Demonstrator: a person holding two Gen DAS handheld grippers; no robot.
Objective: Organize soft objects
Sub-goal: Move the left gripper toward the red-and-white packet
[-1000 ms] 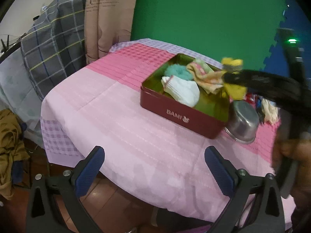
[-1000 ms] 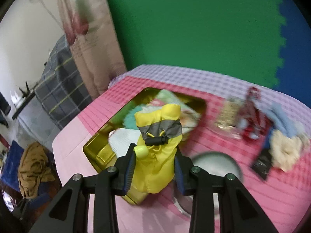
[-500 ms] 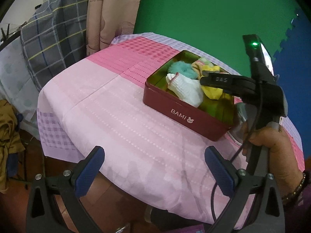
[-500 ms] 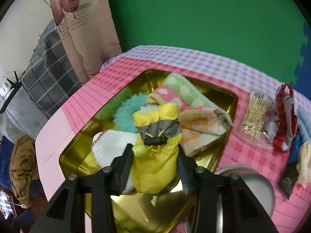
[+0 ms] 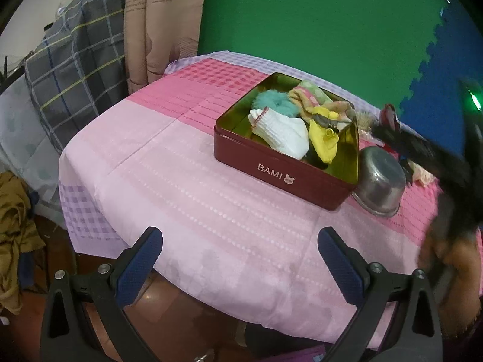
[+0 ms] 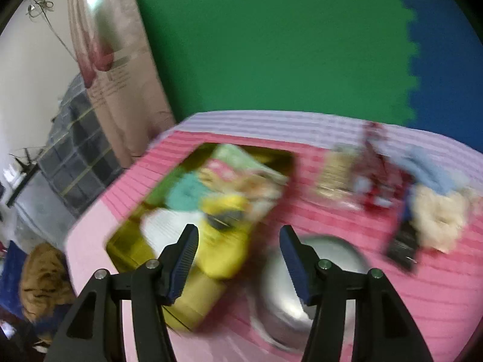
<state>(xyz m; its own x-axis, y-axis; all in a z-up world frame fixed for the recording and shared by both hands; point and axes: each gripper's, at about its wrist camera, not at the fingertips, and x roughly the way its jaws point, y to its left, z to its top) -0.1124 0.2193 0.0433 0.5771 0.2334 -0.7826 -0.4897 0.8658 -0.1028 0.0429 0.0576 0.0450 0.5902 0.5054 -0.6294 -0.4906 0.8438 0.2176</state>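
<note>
A: Holdings, largest first?
B: Table [image 5: 187, 187], pink cloth. Red tin [image 5: 280, 172] toward its far right corner; steel bowl [image 5: 379, 185] upturned against the tin's right side.
A: Contents?
B: White sock [image 5: 280, 131], teal puff [image 5: 273, 102], patterned cloth [image 5: 314, 99], yellow pouch [image 5: 324, 140] at the tin's near right corner.
A: Grippers?
B: Right gripper [image 6: 238, 247]: jaws just opening, nothing gripped, pouch released. Left gripper [image 5: 238, 259]: wide apart, empty, over the near edge.
A: Step?
B: Deposit done, I judge. Next: fetch the cream scrunchie [image 6: 437, 220] at the right edge.
</note>
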